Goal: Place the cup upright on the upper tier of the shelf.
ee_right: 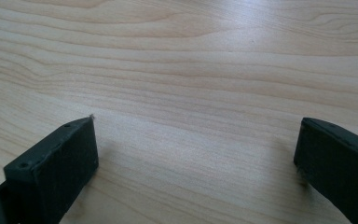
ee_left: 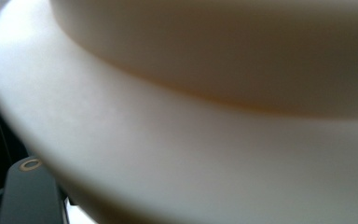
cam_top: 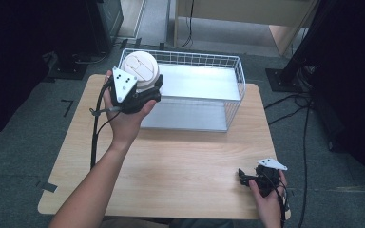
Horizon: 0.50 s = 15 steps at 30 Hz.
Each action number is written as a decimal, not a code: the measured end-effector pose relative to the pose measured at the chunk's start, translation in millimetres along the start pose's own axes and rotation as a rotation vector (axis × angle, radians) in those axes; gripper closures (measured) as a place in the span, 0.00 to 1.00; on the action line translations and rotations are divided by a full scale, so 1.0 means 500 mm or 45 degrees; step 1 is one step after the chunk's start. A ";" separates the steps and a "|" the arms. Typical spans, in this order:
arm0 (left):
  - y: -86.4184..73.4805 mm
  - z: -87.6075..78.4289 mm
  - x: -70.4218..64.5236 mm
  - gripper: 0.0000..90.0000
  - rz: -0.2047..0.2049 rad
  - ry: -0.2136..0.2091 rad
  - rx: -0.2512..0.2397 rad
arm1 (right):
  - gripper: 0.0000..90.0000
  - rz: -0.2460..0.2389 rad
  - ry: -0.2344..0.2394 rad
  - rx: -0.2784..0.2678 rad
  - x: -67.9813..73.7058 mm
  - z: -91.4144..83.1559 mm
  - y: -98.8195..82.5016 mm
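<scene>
Left gripper (cam_top: 140, 92): clamped on cream round container (cam_top: 140, 70), over wire basket (cam_top: 240, 76) left rim. Right gripper (cam_top: 247, 178): jaws apart, idle. Risk: rim snag, container slips.

The high view looks forward and down from above the person's side, taking in the whole wooden table (cam_top: 171, 161) and the wire basket (cam_top: 195, 90) at its far edge. The left gripper view sits pressed close against a cream round object (ee_left: 191, 140), blurred by nearness; the same object shows in the high view. The right gripper view faces low along the tabletop, very near the wood grain.
</scene>
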State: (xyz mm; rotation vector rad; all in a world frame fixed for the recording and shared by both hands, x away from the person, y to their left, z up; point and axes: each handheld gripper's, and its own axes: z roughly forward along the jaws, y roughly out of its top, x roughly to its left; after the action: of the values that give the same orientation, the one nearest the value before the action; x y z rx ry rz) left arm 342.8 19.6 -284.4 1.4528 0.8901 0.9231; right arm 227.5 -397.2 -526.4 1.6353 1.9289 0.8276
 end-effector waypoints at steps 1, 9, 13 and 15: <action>0.001 0.004 0.002 0.18 0.003 0.003 0.001 | 0.00 -0.002 0.003 0.001 0.000 0.000 0.000; 0.011 0.058 0.009 0.18 0.008 0.045 0.018 | 0.00 -0.002 0.003 -0.001 0.000 0.000 0.000; 0.014 0.080 0.013 0.18 -0.015 0.055 0.030 | 0.00 -0.001 0.004 0.001 0.001 0.000 0.000; 0.016 0.091 0.015 0.18 -0.028 0.063 0.041 | 0.00 -0.001 0.004 0.001 0.001 0.000 0.000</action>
State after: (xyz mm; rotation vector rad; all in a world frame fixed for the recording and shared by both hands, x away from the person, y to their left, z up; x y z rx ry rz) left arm 387.7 7.5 -278.5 1.4502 0.9591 0.9359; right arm 227.4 -397.0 -526.3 1.6346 1.9325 0.8298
